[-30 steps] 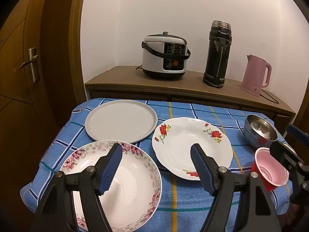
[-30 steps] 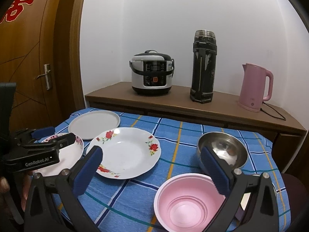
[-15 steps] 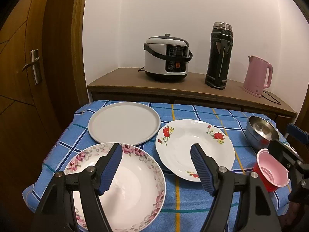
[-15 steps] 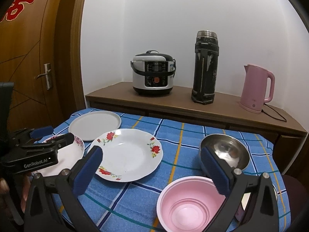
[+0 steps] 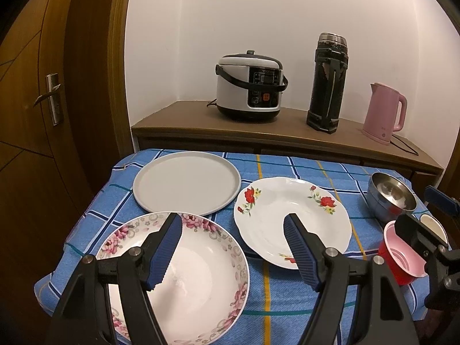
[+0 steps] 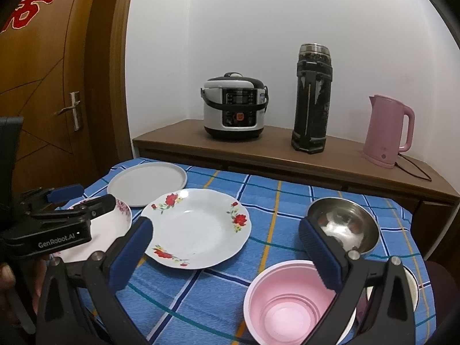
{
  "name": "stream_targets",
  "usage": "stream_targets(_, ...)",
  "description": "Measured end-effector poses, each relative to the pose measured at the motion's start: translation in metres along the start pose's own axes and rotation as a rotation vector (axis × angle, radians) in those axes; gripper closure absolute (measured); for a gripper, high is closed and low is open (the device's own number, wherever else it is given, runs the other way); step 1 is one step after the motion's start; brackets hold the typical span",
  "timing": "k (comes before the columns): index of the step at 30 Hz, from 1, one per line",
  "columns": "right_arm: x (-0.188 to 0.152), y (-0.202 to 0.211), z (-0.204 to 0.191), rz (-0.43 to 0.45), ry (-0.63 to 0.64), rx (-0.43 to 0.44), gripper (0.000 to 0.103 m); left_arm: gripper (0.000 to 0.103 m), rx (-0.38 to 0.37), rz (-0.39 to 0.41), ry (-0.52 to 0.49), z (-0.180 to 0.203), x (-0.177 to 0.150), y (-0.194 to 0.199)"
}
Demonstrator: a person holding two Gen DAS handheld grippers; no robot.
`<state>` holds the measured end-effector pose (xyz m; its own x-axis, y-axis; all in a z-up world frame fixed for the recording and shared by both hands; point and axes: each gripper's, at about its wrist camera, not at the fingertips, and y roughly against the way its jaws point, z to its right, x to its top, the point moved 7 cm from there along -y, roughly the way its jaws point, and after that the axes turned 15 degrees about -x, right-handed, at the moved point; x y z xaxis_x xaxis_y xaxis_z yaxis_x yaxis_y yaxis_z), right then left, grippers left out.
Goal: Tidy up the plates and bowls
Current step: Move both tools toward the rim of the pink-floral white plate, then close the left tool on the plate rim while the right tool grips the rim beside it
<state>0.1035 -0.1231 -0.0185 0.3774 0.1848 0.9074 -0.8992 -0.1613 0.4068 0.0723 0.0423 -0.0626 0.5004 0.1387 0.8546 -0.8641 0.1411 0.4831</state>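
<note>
Plates (image 5: 293, 224) flat, bowls (image 6: 343, 224) upright, fingers (image 5: 166, 251) apart

Table in blue checked cloth (image 5: 290, 302), bearing grey plate (image 5: 187, 182), two floral plates (one red-flowered (image 5: 290, 218), one pink-rimmed (image 5: 195, 281)); steel bowl (image 5: 391, 197), pink bowl (image 6: 290, 307)

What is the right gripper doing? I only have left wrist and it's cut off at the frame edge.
Observer: The right gripper is open and empty, aimed at the red-flower plate.
Operator: Pink bowl clear inside? The gripper blocks it here.
Observer: The pink bowl is empty, and the right wrist view shows its stepped bottom in full.
Operator: Is left touching the floral bowl?
Observer: Side-on, the left gripper sits open over the floral bowl at its far rim. I cannot tell if they touch.
</note>
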Motion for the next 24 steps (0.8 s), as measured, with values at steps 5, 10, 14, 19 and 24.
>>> stream_targets(5,0.000,-0.001,-0.010,-0.011,0.014,0.029,0.001,0.028,0.015,0.004,-0.002,-0.004,0.000,0.002)
stream_targets(10,0.002,-0.003,-0.025,-0.019,0.035,0.066,0.004,0.028,0.050,0.006,0.015,-0.015,-0.001,0.005)
stream_targets(14,-0.001,-0.006,-0.043,-0.039,0.058,0.120,0.010,0.028,0.085,0.010,0.038,-0.030,-0.004,0.012)
stream_targets(19,-0.009,-0.010,-0.073,-0.067,0.111,0.206,0.018,0.028,0.153,0.014,0.059,-0.057,-0.012,0.023)
stream_targets(24,-0.016,-0.015,-0.106,-0.100,0.168,0.290,0.029,0.028,0.217,-0.001,0.118,-0.093,-0.027,0.031)
